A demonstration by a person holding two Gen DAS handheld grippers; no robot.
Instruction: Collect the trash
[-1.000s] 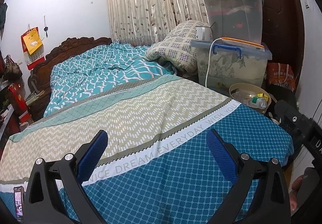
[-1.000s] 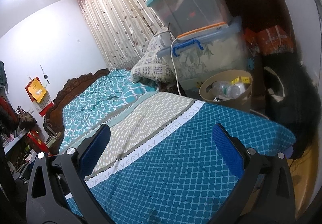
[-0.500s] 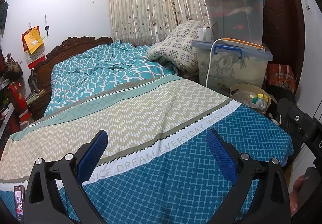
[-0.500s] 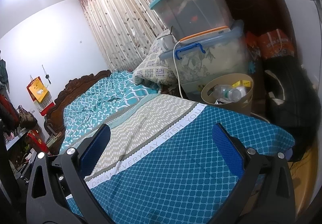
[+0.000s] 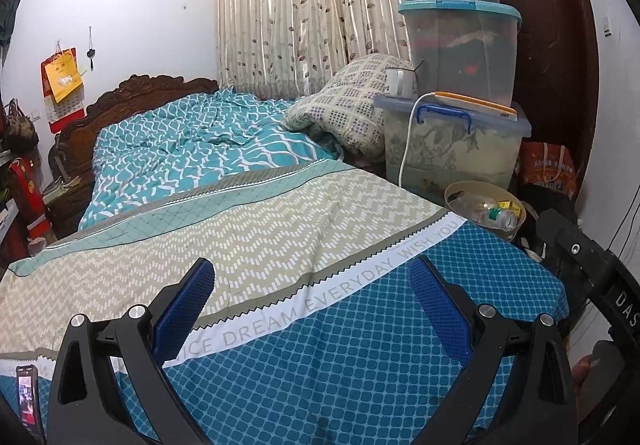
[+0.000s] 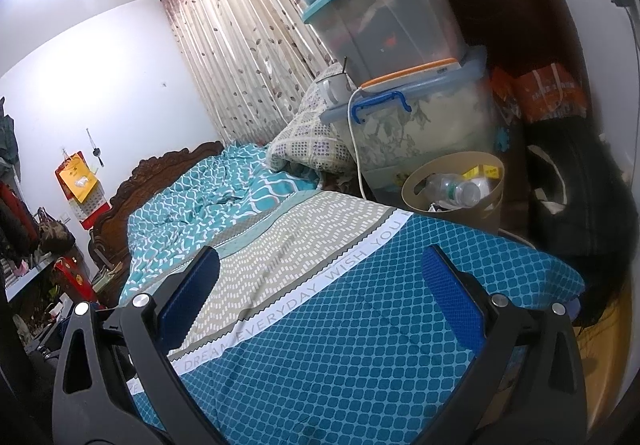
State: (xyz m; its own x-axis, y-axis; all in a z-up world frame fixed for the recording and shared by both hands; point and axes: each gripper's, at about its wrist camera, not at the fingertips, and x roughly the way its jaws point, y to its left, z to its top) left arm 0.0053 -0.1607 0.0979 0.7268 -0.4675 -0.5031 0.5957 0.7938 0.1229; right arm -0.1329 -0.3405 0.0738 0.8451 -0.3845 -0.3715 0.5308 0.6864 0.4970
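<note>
**Teal bed spread below two empty grippers, trash bin at the far corner**

Teal-and-beige patterned bedding (image 5: 280, 245) is seen below both grippers, which are held over the foot of the bed. The left gripper (image 5: 312, 281), black with blue padded fingers (image 5: 184, 309), is spread wide with nothing between its pads. The right gripper (image 6: 320, 273) is likewise spread apart and empty, its blue fingers (image 6: 452, 293) framing the blue quilted end of the cover.

A round tan plastic waste bin (image 6: 488, 213) is placed on the floor just past the far right corner of the bed, beside the lowest storage box. A clear plastic bottle (image 6: 452, 187) and a small yellow carton (image 6: 482, 170) are seen lying inside it. In the left view the bin (image 5: 460, 191) is partly hidden by the edge of the mattress.

Three clear plastic storage boxes with teal and blue lids (image 5: 456, 45) are stacked behind the bin, with a white enamel mug (image 5: 398, 82) and a white cable (image 5: 406, 141) on the lowest one. A checked beige pillow (image 5: 344, 113) is leaned against the stack. A black bag (image 6: 576, 197) and an orange bag (image 6: 548, 93) are crowded to the right of the bin, against a dark wooden door. A smartphone (image 5: 28, 401) is seen at the lower left edge of the bed.
</note>
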